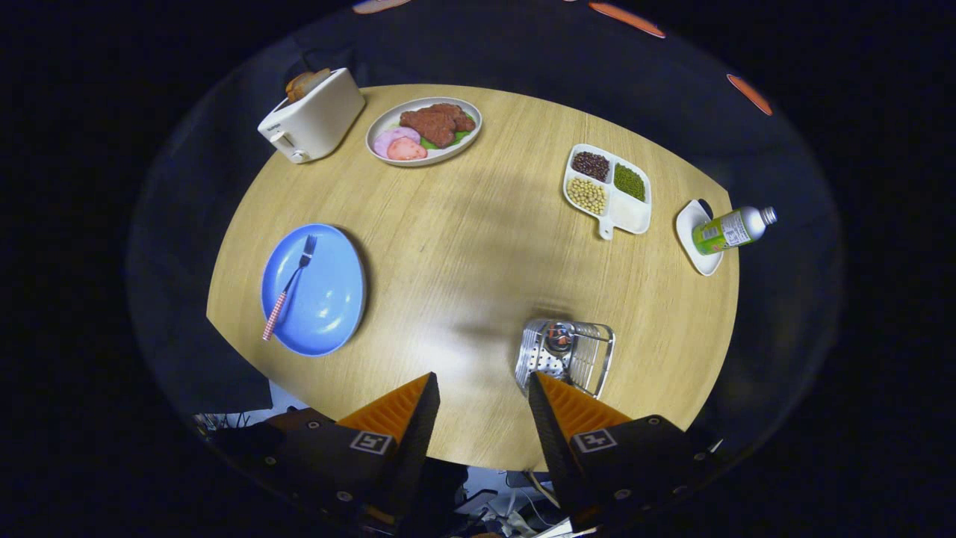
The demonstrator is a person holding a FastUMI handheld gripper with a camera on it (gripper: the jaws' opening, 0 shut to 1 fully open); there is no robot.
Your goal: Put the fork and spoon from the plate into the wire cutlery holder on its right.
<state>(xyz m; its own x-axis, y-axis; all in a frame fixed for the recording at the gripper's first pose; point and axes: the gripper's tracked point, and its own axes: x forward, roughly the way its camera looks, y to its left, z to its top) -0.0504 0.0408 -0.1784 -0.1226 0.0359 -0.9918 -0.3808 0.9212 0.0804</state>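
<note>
A blue plate (323, 299) lies on the round wooden table, well left of my fingers. On it rests a fork (290, 284) with a red checked handle, tines pointing away from me. The wire cutlery holder (565, 356) stands just ahead of my right finger, and a spoon (558, 336) sits upright inside it, its bowl showing from above. My gripper (484, 388) hangs high over the near table edge, open, with nothing between its orange fingers.
A white toaster (312, 116) with bread and an oval plate of meat (424, 130) stand at the far side. A divided dish of beans (609, 188) and a bottle (730, 230) lying on a small white saucer sit to the far right.
</note>
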